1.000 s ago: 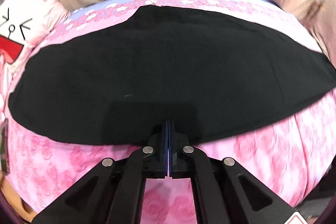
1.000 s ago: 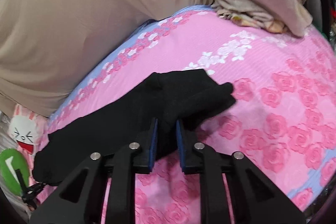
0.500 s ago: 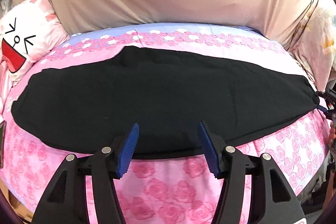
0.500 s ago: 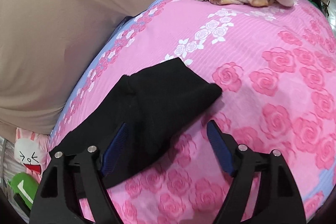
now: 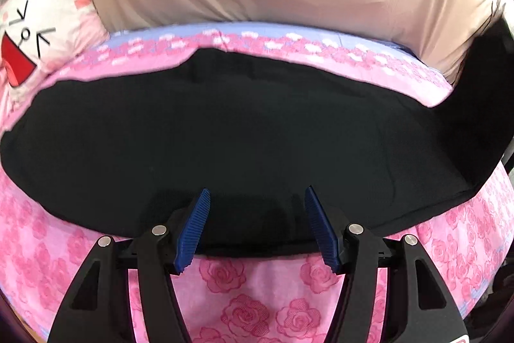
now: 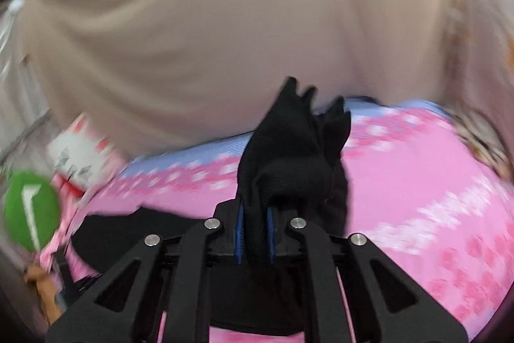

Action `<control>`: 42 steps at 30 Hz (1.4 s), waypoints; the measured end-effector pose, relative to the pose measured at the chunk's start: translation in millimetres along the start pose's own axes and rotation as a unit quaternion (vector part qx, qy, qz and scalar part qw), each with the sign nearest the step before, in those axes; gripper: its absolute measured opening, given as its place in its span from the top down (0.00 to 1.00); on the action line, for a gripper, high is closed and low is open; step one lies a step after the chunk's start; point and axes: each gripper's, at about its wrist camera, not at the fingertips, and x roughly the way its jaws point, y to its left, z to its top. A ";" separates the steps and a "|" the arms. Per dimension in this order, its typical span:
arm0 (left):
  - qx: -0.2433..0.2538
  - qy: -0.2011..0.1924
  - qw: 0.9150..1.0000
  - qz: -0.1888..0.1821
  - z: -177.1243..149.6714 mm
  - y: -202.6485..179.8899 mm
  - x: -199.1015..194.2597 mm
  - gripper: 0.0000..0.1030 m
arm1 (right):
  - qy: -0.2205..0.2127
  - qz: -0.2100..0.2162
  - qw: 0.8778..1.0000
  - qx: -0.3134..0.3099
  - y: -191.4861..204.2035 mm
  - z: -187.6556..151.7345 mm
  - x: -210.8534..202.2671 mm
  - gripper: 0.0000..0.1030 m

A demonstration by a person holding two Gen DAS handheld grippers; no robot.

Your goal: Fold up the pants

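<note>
Between right tongs (image 6: 253, 233): pants (image 6: 289, 156).

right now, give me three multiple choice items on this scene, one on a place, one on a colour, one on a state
1. Where do the pants lie?
A. spread on the pink rose bedsheet
B. on a wooden floor
C. in a laundry basket

2. What colour are the pants?
A. white
B. black
C. red

3. How do the two grippers stand?
A. both open
B. left shut on cloth, right open
C. left gripper open, right gripper shut on the pants

Answers:
1. A, the left wrist view shows the cloth spread wide over the rose-printed sheet.
2. B, the cloth is plain black in both views.
3. C, the left blue pads stand wide apart with nothing between them, while the right pads pinch a bunch of black cloth that rises off the bed.
</note>
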 end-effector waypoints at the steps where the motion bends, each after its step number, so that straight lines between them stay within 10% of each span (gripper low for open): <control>1: -0.007 -0.005 1.000 -0.011 -0.5 3.1 -2.4 0.42 | 0.027 0.024 0.999 -0.023 26.8 -5.6 22.2 0.87; 6: -0.025 -0.015 0.999 -0.029 -5.4 13.6 -9.4 0.36 | 0.148 0.030 0.982 -0.111 103.0 -78.3 113.3 0.75; 8: -0.025 -0.014 0.999 -0.034 -9.3 15.7 -11.0 0.36 | 0.143 -0.004 0.981 -0.129 108.8 -92.7 115.2 0.68; 11: -0.024 -0.022 0.999 -0.044 -11.2 17.2 -14.0 0.34 | 0.117 -0.060 0.978 -0.160 113.6 -98.9 101.4 0.31; 17: -0.022 -0.024 0.999 -0.041 -12.3 13.6 -14.1 0.32 | 0.127 -0.076 0.973 -0.178 112.9 -101.4 106.2 0.18; 22: -0.032 -0.026 0.998 -0.047 -12.2 17.6 -14.4 0.29 | 0.133 -0.073 0.975 -0.164 108.6 -96.6 128.6 0.23; 27: -0.041 -0.021 0.997 -0.057 -10.4 21.9 -11.7 0.28 | 0.160 -0.070 0.979 -0.107 79.2 -88.7 145.3 0.90; 35: -0.047 -0.020 0.997 -0.064 -9.7 24.3 -11.4 0.28 | 0.122 0.045 0.986 -0.104 116.4 -54.8 93.4 0.92; 39: -0.050 -0.020 0.996 -0.066 -9.7 25.1 -11.7 0.28 | 0.204 -0.009 0.966 -0.160 115.1 -108.6 142.6 0.88; 42: -0.054 -0.020 0.996 -0.071 -10.0 26.8 -11.0 0.27 | 0.181 0.004 0.972 -0.149 111.4 -110.1 131.4 0.73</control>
